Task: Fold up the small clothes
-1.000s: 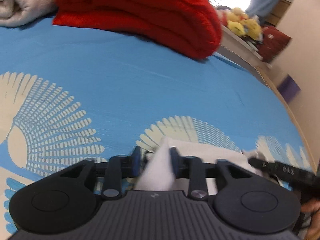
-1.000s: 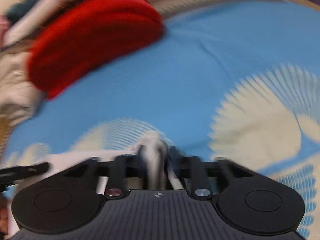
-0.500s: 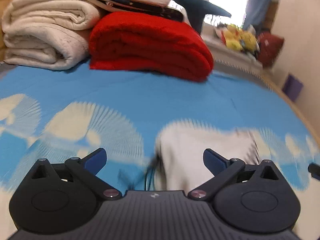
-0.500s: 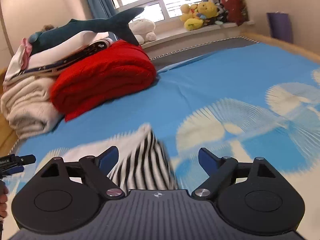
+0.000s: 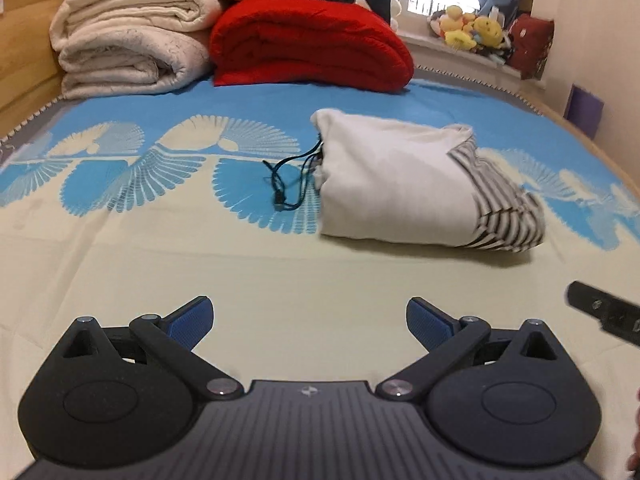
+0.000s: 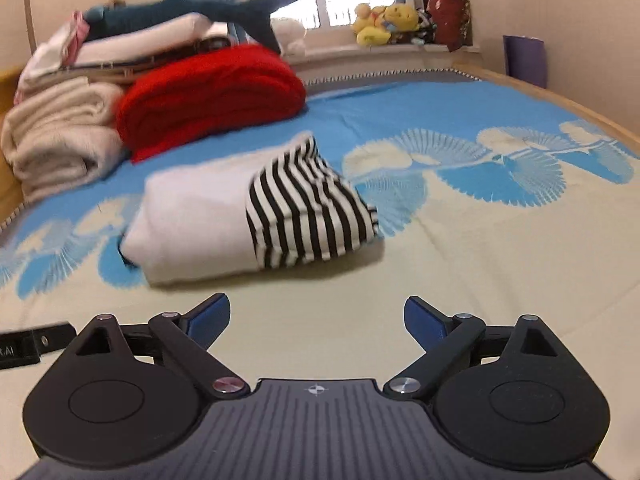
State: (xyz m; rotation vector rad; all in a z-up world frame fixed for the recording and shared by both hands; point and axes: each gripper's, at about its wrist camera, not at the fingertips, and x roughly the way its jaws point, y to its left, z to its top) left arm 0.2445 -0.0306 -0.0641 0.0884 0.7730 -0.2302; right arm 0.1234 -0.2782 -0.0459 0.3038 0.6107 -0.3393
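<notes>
A small white garment with a black-and-white striped part lies folded in a compact bundle [image 5: 396,184] on the blue and cream bed cover [image 5: 160,240]. It also shows in the right wrist view [image 6: 248,216]. A dark drawstring [image 5: 294,178] trails from its left end. My left gripper [image 5: 308,320] is open and empty, well back from the bundle above the cover. My right gripper [image 6: 316,320] is open and empty too, just in front of the bundle. The tip of the right gripper [image 5: 604,314] shows at the right edge of the left wrist view.
A folded red blanket [image 5: 312,44] and rolled cream blankets [image 5: 128,52] are stacked at the head of the bed, with a plush shark [image 6: 192,8] on top. Stuffed toys [image 6: 380,20] sit on the windowsill. A wooden bed frame edge [image 6: 560,104] runs along the right side.
Both grippers were shut on the garment a second ago. They have opened, let it go and pulled back, leaving the folded bundle lying on the cover.
</notes>
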